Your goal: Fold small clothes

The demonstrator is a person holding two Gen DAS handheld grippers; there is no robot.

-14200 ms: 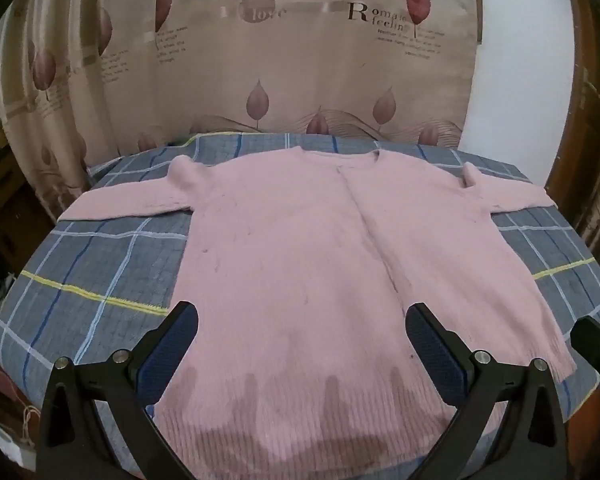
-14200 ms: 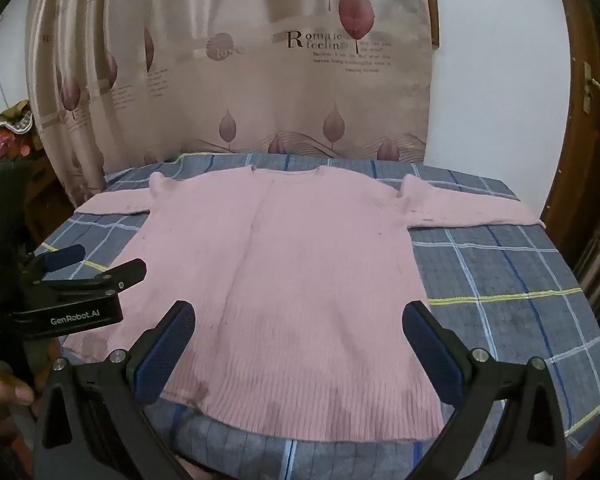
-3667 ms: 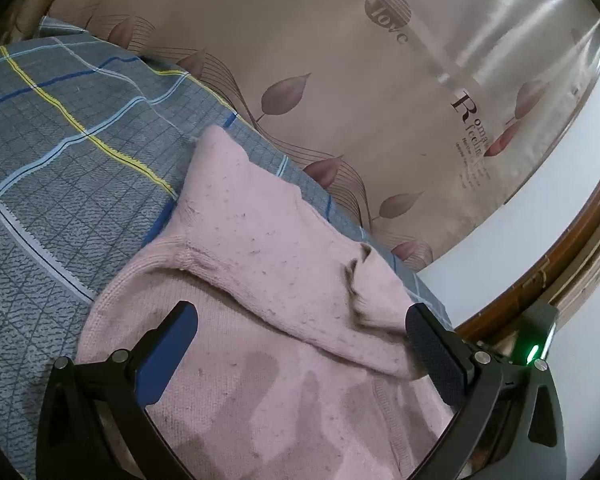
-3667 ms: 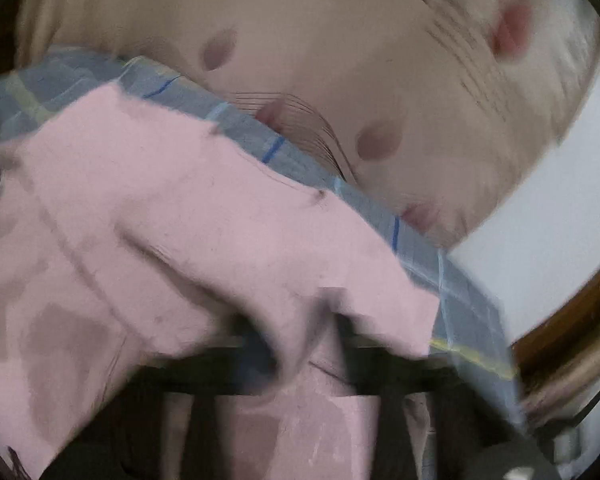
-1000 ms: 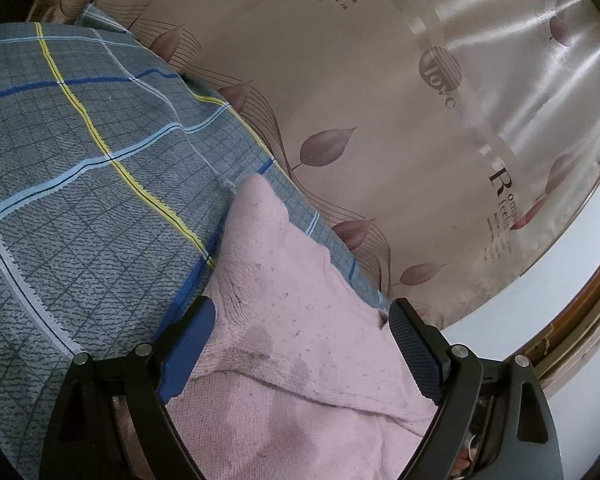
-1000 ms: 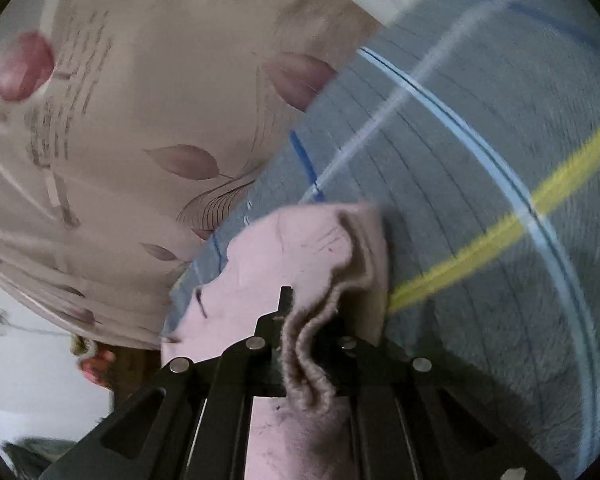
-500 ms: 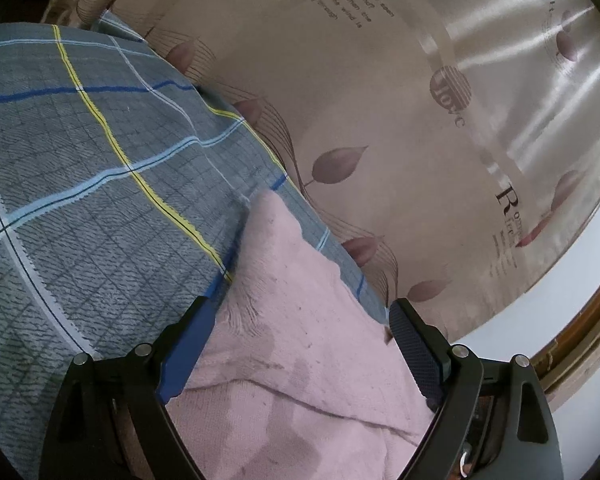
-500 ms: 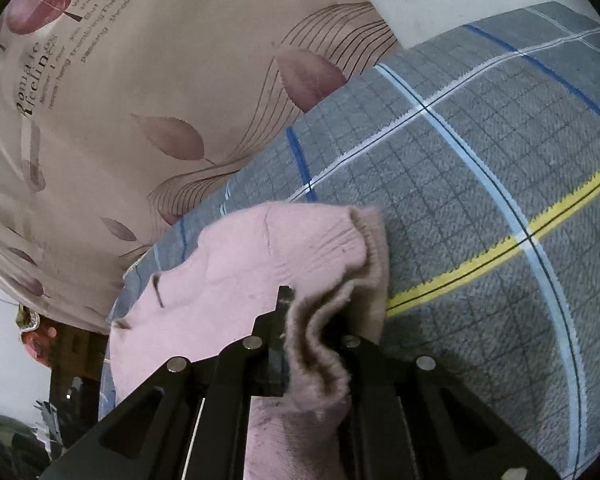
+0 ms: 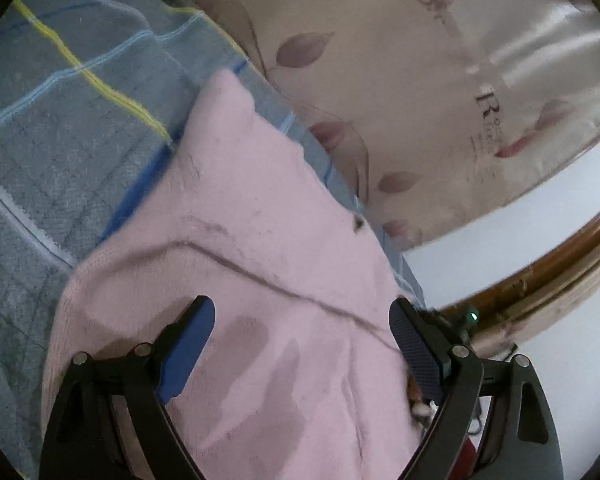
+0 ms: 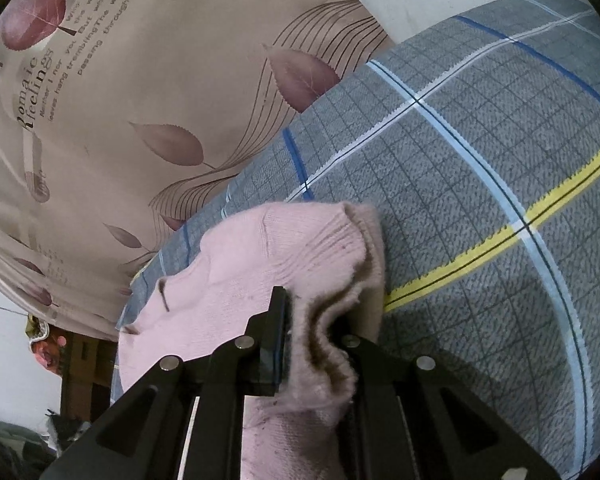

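A pink knit sweater (image 9: 260,248) lies on a grey plaid tablecloth (image 9: 60,128). In the left wrist view my left gripper (image 9: 300,332) is open just above the sweater's body, with a fold line running between its blue pads. In the right wrist view my right gripper (image 10: 312,328) is shut on the ribbed cuff of the sweater's sleeve (image 10: 300,256) and holds it bunched a little above the cloth (image 10: 480,200).
A beige curtain with leaf prints (image 9: 420,80) hangs close behind the table, also in the right wrist view (image 10: 140,100). A brown wooden frame (image 9: 560,276) and white wall stand at the right. The table edge runs along the curtain.
My left gripper has drawn back over the sweater's body, so more pink knit shows. My right gripper still holds the cuff and has shifted slightly over the plaid cloth.
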